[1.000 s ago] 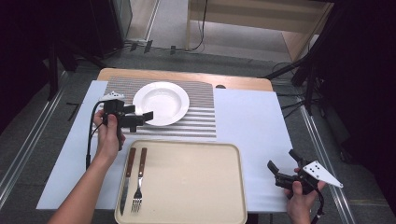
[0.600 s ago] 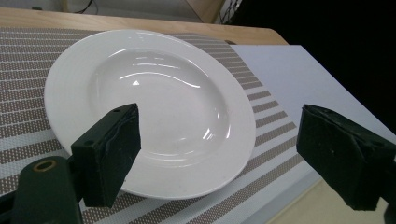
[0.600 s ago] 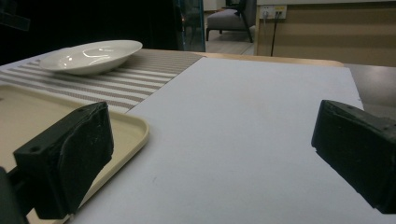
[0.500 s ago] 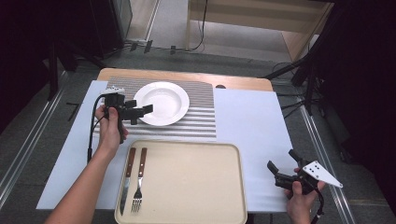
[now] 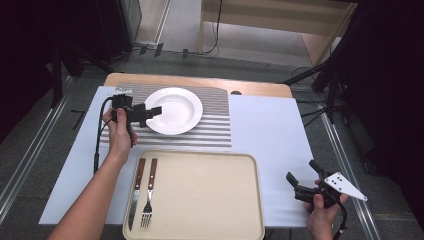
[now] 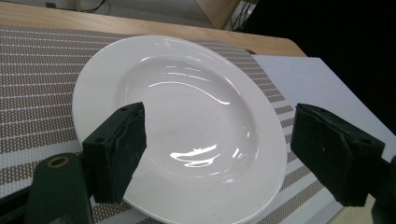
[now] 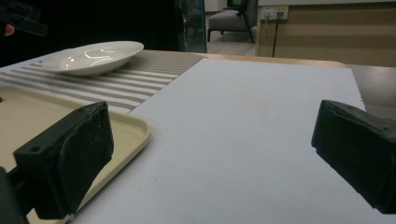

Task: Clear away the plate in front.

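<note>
A white deep plate (image 5: 176,110) lies on a striped placemat (image 5: 215,127) at the back of the table. My left gripper (image 5: 151,115) is held at the plate's left rim, pointing right. In the left gripper view the plate (image 6: 187,98) lies between my open jaws; the left gripper (image 6: 224,135) has just been closing a little, and neither pad presses on the rim. My right gripper (image 5: 303,173) rests open and empty near the front right corner. In the right gripper view the right gripper (image 7: 210,158) looks over bare white sheet toward the plate (image 7: 93,56).
A beige tray (image 5: 210,200) sits at the front centre, with a wooden-handled knife (image 5: 135,192) and fork (image 5: 148,195) along its left side. A white sheet (image 5: 270,135) covers the table. A black cable (image 5: 97,145) trails from the left gripper.
The left hand has moved right and brought its gripper to the plate's rim, and its jaws have narrowed slightly. The right hand has kept still.
</note>
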Motion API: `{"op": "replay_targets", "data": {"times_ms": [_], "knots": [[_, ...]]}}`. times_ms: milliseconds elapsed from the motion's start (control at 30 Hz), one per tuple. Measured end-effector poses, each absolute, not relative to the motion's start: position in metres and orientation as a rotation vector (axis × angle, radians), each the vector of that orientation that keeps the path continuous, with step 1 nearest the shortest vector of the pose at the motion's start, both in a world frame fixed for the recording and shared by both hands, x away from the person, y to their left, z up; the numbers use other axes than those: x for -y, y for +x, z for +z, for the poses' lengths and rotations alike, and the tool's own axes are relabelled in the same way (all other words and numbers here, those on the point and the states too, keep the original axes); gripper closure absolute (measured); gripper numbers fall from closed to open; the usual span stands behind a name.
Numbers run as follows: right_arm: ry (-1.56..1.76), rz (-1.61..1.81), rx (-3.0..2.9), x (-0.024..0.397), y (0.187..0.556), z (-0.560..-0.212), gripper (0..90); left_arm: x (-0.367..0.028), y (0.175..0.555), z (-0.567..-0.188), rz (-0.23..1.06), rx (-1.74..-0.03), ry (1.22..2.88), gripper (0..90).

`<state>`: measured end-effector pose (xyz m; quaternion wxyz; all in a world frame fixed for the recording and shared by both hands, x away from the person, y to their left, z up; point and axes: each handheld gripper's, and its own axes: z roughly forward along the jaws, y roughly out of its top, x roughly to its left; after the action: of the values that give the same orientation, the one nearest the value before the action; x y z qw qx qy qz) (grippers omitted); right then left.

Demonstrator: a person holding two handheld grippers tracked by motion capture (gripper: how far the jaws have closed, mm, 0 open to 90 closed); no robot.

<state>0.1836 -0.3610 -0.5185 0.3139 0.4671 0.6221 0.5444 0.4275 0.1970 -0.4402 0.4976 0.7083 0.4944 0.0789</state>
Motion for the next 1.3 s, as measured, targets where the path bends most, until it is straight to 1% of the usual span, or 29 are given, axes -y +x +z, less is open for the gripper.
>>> {"op": "replay_targets", "data": {"times_ms": [167, 267, 433, 500, 533, 567, 600, 667, 700, 733, 833, 967, 1067, 1133, 1167, 1267, 1300], "knots": [[1.22, 1.437, -1.648, 0.36, 0.183, -0.518, 0.0, -0.198, 0.433, -0.442, 0.209, -1.192, 1.73, 17.2], [1.215, 1.432, -1.658, 0.359, 0.183, -0.518, 0.0, -0.198, 0.437, -0.445, 0.231, -1.202, 1.742, 14.8], [1.213, 1.432, -1.663, 0.358, 0.183, -0.518, 0.0, -0.201, 0.447, -0.45, 0.216, -1.219, 1.746, 12.5], [1.214, 1.433, -1.662, 0.359, 0.183, -0.518, 0.0, -0.202, 0.45, -0.452, 0.24, -1.248, 1.744, 12.4], [1.214, 1.434, -1.661, 0.359, 0.183, -0.518, 0.0, -0.204, 0.451, -0.453, 0.225, -1.23, 1.742, 12.3], [1.213, 1.436, -1.661, 0.359, 0.183, -0.518, 0.0, -0.204, 0.452, -0.454, 0.225, -1.229, 1.737, 11.3], [1.213, 1.438, -1.662, 0.359, 0.183, -0.518, 0.0, -0.204, 0.453, -0.454, 0.227, -1.226, 1.74, 7.3], [1.212, 1.439, -1.664, 0.359, 0.183, -0.518, 0.0, -0.204, 0.457, -0.455, 0.207, -1.21, 1.765, 3.6], [1.211, 1.439, -1.663, 0.359, 0.183, -0.518, 0.0, -0.203, 0.458, -0.456, 0.233, -1.23, 1.778, 0.7], [1.21, 1.44, -1.664, 0.359, 0.183, -0.518, 0.0, -0.203, 0.459, -0.456, 0.257, -1.243, 1.782, 0.0], [1.211, 1.443, -1.664, 0.359, 0.183, -0.518, 0.0, -0.205, 0.464, -0.459, 0.236, -1.259, 1.781, 0.0], [1.211, 1.443, -1.665, 0.359, 0.183, -0.518, 0.0, -0.21, 0.471, -0.466, 0.154, -1.245, 1.771, 0.0], [1.21, 1.443, -1.666, 0.359, 0.183, -0.518, 0.0, -0.214, 0.474, -0.471, 0.143, -1.276, 1.743, 0.5], [1.213, 1.442, -1.665, 0.359, 0.183, -0.518, 0.0, -0.215, 0.477, -0.473, 0.136, -1.303, 1.732, 2.1], [1.212, 1.44, -1.666, 0.359, 0.183, -0.518, 0.0, -0.216, 0.478, -0.474, 0.138, -1.314, 1.732, 4.9], [1.21, 1.439, -1.666, 0.359, 0.183, -0.518, 0.0, -0.219, 0.483, -0.48, 0.102, -1.372, 1.719, 6.6], [1.21, 1.44, -1.666, 0.359, 0.183, -0.518, 0.0, -0.22, 0.484, -0.481, 0.101, -1.39, 1.711, 9.4]]}}
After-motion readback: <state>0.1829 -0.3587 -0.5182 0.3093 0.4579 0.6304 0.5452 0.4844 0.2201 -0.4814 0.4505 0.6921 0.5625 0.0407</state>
